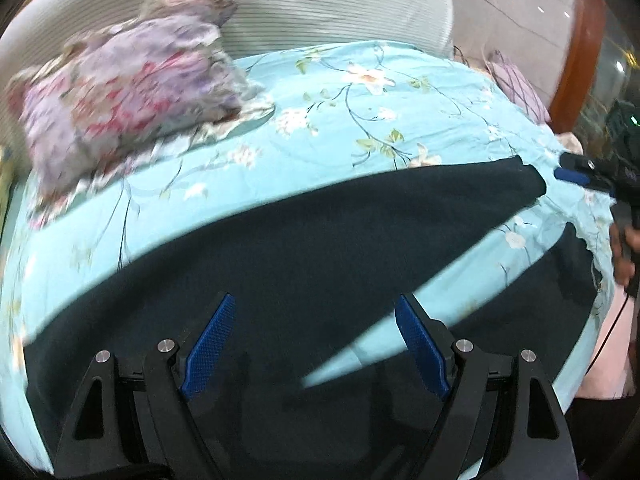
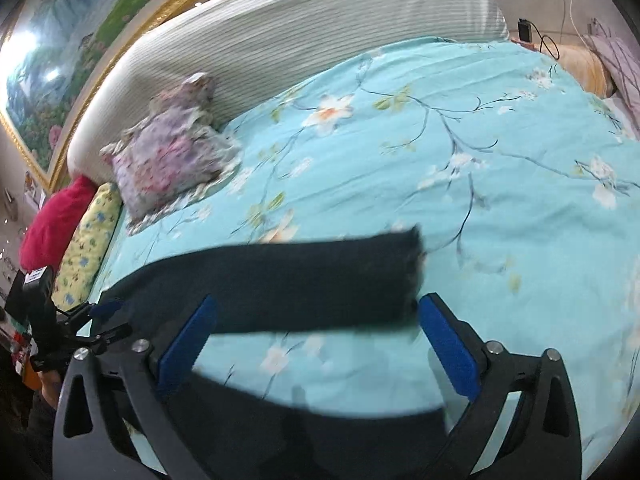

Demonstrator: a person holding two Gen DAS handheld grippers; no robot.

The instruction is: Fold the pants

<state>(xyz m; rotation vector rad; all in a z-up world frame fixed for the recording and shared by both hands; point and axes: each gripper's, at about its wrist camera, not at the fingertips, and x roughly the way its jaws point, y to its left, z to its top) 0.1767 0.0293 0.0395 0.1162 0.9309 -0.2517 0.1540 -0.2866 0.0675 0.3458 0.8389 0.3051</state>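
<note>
Both grippers, left and right, wide open, nothing held. Pants spread, legs splayed: uneven fold risked if hems gripped misaligned.

Pants spread flat on bedspread, legs parted; pillow behind them, against headboard; cushions left of pillow.

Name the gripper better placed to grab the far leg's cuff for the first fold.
Right. The right gripper is open with the cuff of the dark pants near its fingertips; the left gripper hovers over the upper part.
</note>
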